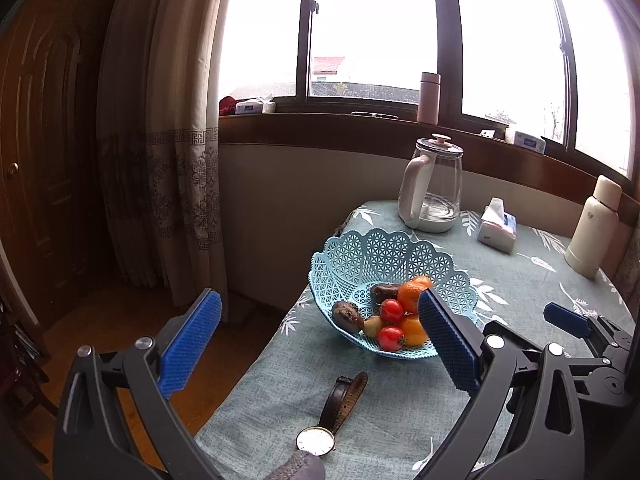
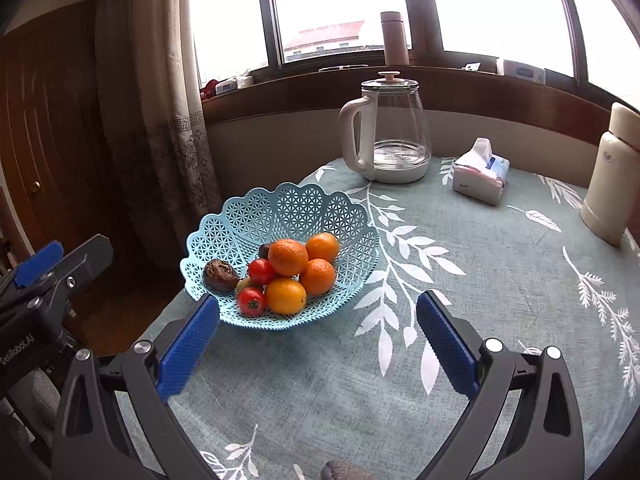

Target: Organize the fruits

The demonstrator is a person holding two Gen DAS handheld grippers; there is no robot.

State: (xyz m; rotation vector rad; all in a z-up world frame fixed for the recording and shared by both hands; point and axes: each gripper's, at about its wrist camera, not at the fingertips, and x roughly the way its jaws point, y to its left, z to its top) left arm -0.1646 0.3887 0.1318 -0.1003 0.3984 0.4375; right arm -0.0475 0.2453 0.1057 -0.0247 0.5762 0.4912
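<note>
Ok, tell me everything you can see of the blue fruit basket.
The blue fruit basket is a light blue, plastic-looking bowl with a lattice of small holes and a scalloped rim, higher at the back. It stands upright on the leaf-patterned tablecloth, near the table's left edge, in front of the glass kettle. Inside lie oranges, red tomatoes, dark wrinkled fruits and a small yellowish one, piled toward the front. Neither gripper touches it.

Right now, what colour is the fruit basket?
Light blue, with a lattice pattern and scalloped rim; the basket shows best in the right wrist view.
</note>
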